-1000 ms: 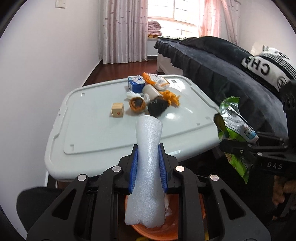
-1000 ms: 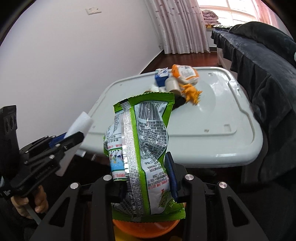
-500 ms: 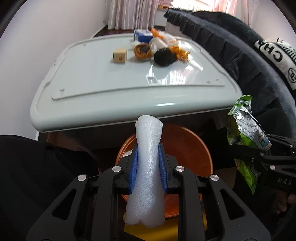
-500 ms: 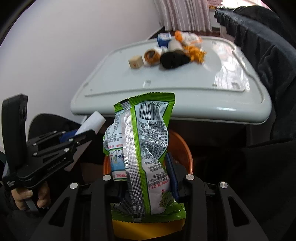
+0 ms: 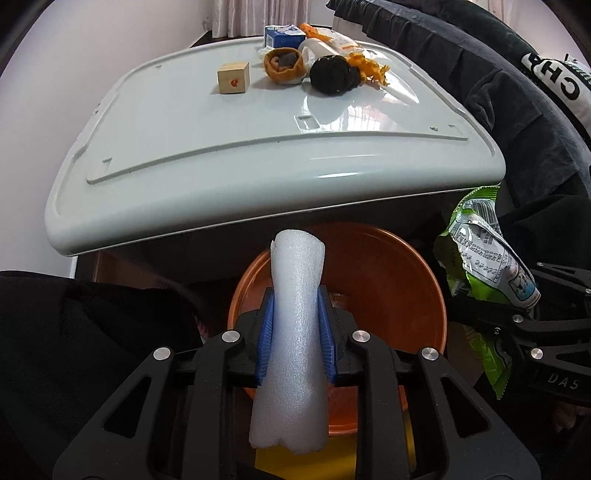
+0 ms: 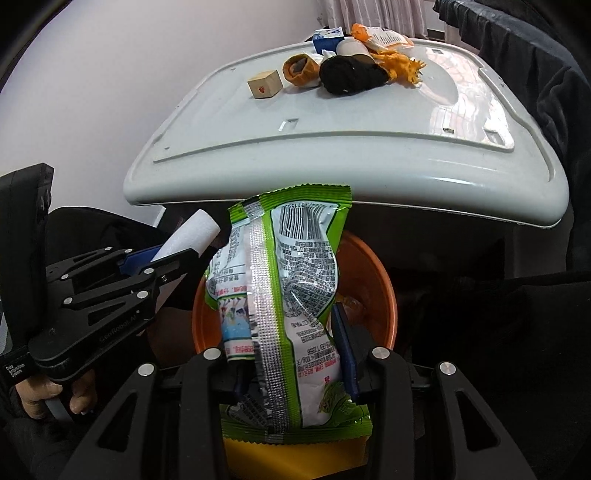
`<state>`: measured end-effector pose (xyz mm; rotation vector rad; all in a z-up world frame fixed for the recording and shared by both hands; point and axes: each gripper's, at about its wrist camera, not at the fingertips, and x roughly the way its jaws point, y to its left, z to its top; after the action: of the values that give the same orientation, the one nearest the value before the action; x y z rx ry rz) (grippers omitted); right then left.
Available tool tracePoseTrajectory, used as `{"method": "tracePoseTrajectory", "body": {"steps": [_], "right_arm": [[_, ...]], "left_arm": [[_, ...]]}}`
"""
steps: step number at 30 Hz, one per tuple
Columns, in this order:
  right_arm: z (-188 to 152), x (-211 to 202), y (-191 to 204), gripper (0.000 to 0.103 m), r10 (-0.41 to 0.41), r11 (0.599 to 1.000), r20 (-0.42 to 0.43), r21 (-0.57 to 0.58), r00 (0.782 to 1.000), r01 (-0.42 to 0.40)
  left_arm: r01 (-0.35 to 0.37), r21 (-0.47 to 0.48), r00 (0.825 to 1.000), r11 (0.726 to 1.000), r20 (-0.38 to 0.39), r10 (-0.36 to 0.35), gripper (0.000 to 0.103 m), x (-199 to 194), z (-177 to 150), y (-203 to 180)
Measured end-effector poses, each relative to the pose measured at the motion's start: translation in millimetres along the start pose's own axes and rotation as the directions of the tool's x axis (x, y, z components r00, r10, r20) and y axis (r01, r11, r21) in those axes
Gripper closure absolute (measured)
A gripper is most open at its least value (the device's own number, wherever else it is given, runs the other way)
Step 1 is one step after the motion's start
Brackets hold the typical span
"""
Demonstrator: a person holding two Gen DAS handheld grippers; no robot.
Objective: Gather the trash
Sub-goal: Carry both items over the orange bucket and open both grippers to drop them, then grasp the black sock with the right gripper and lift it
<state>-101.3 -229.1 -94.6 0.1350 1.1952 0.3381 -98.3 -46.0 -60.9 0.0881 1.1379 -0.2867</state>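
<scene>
Both grippers have dropped from table height to just above the orange bin [image 5: 388, 266]. The left gripper [image 5: 295, 332] clamps the white foam roll [image 5: 295, 332]; the right gripper [image 6: 291, 354], jaws just easing apart, still has the green snack bag [image 6: 284, 280] between them. Neither is dropped yet, and more litter, including a wooden cube [image 5: 232, 76], waits at 12 o'clock on the white lid [image 5: 221, 147].

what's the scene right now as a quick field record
left gripper: shut on white foam roll, above orange bin
right gripper: jaws just opening, green snack wrapper between them, over the bin
left on grey lid: wooden cube, black sock, blue carton, orange scraps
</scene>
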Motion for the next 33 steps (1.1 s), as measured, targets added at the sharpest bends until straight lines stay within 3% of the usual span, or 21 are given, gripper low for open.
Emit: {"method": "tracePoseTrajectory", "body": {"steps": [4,5,6,7,9,22,26,28,33], "right_arm": [[-1.2,0.2,-0.2,0.059,-0.01,1.0,-0.002,-0.001,1.0,0.01],[-1.3,-0.7,-0.6,0.051,-0.014,1.0,0.003,0.001,1.0,0.014],[-1.0,-1.2,-1.2,0.044,-0.02,1.0,0.009,0.003,1.0,0.02],[-1.0,-2.6,-2.1,0.043,-0.025,1.0,0.017,0.006,1.0,0.025],[-1.3,-5.9,-5.0,0.043,-0.024,1.0,0.031,0.017,0.999,0.024],[7.2,-13.1,-20.3,0.043,-0.013,0.997,0.067,0.074,0.998,0.008],[42.4,-17.4,-29.6,0.039,-0.021,0.998,0.103,0.069,0.994,0.014],[71.8,-19.1,-35.3,0.036,-0.027,0.997,0.137,0.075,0.99,0.017],[140.0,-3.8,-46.6,0.034,-0.024,0.993,0.178,0.119,0.984,0.003]], "left_arm": [[-0.007,0.003,1.0,1.0,-0.007,0.008,0.073,0.5,0.1,-0.4],[-0.02,0.002,1.0,1.0,-0.008,0.02,0.07,0.9,0.3,-0.2],[-0.031,-0.002,0.999,1.0,-0.009,0.031,0.06,0.7,0.3,0.7],[-0.033,-0.005,0.999,0.999,-0.006,0.033,0.047,0.7,0.3,1.2],[-0.037,-0.014,0.999,0.999,0.001,0.037,0.037,-1.0,0.5,2.9],[-0.013,-0.044,1.0,0.999,0.0,0.013,0.037,-2.6,3.3,9.9],[0.029,-0.066,0.998,0.997,0.051,-0.026,0.034,-12.9,18.8,18.9],[0.039,-0.067,0.994,0.997,0.103,-0.032,0.026,-19.4,32.2,23.4],[-0.007,-0.068,0.968,0.998,0.25,0.024,0.023,-24.5,60.8,33.1]]}}
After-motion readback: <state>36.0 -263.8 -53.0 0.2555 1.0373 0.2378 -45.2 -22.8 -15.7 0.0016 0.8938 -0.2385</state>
